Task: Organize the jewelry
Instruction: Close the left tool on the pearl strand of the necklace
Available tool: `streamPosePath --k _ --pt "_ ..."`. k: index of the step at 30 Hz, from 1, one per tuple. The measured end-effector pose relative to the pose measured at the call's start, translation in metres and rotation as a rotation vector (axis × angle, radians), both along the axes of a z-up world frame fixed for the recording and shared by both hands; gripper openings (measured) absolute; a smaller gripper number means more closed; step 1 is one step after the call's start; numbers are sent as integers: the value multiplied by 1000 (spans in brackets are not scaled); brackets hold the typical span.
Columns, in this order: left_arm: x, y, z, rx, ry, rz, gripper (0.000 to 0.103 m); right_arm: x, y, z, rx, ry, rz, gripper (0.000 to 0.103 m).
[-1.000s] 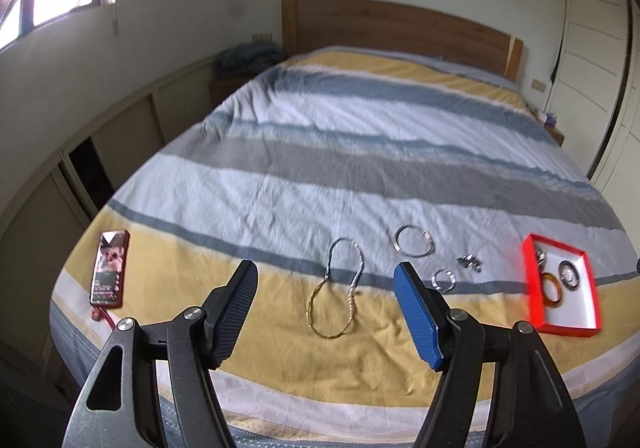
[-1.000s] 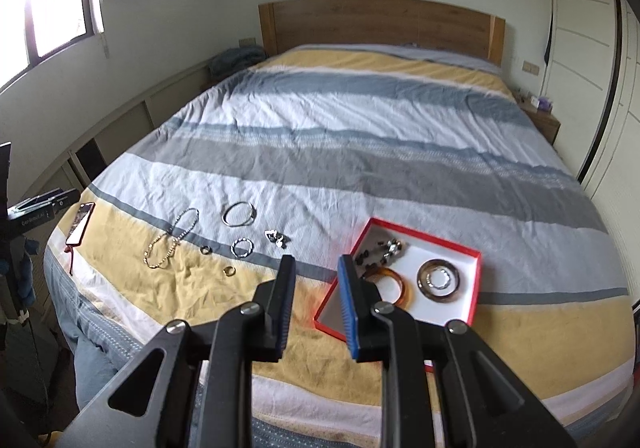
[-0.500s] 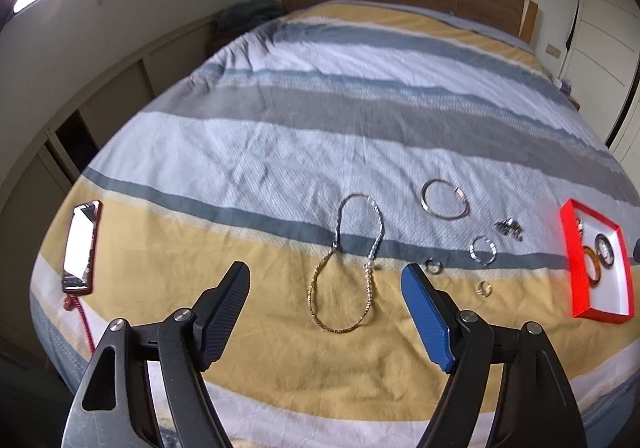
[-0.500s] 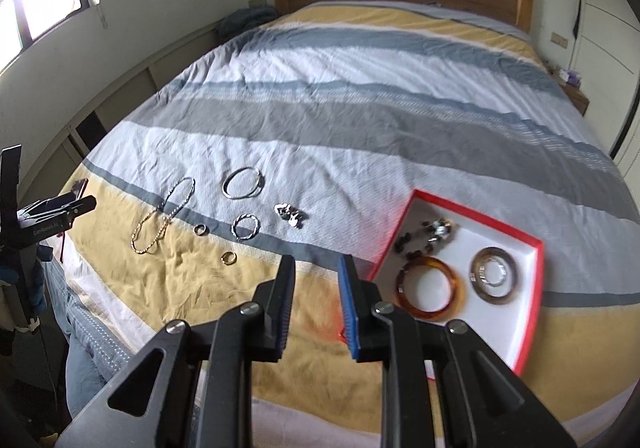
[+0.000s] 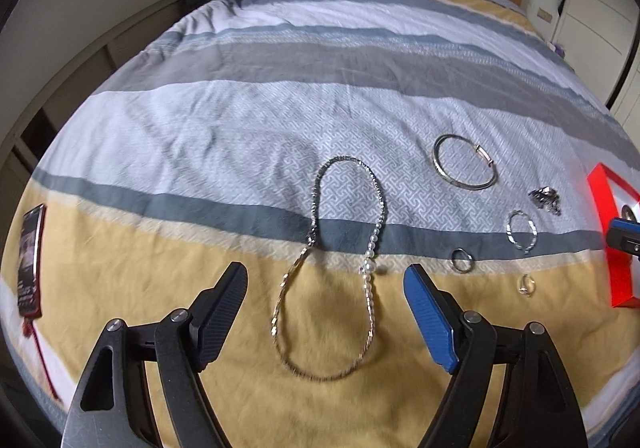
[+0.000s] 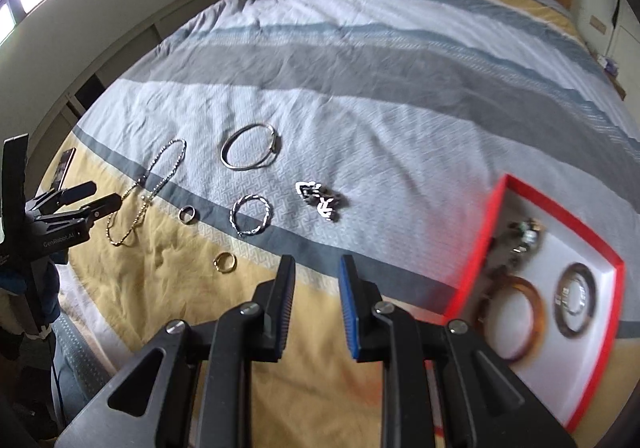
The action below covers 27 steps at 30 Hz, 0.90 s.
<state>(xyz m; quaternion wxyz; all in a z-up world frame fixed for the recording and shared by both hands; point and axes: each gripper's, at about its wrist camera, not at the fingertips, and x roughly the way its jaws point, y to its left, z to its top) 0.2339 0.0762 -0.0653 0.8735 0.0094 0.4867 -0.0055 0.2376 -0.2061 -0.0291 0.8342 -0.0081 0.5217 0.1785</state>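
Striped bedspread (image 5: 280,120): necklace (image 5: 332,272), rings scattered (phone (image 5: 30,260) leftward).

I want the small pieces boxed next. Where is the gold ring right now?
In the right wrist view the gold ring lies on the bedspread's yellow stripe, left of the right gripper, below the twisted silver bracelet.

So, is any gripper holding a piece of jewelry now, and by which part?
No, nothing is held. The left gripper is open above the necklace; the right gripper has only bedspread between its narrow jaws.
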Motion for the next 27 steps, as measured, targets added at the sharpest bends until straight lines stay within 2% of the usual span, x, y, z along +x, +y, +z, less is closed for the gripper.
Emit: streamPosePath --k 9,12,15,19,21,25,27 --pt "28 5 -43 23 61 -28 80 29 32 -34 42 59 41 21" --pt "29 6 -51 18 44 -24 81 36 38 -43 53 72 46 23" --pt "31 5 -54 33 30 -26 81 43 45 -53 63 90 51 29" --pt "30 4 -56 39 8 -29 80 49 53 -63 47 86 60 30" --pt "29 3 -55 38 -2 -33 76 51 56 -65 38 76 67 30" --pt "21 -5 -52 43 -13 -56 59 52 64 -70 3 58 90 28" --pt "20 -8 -51 44 -15 -63 53 51 68 -70 -9 45 105 22"
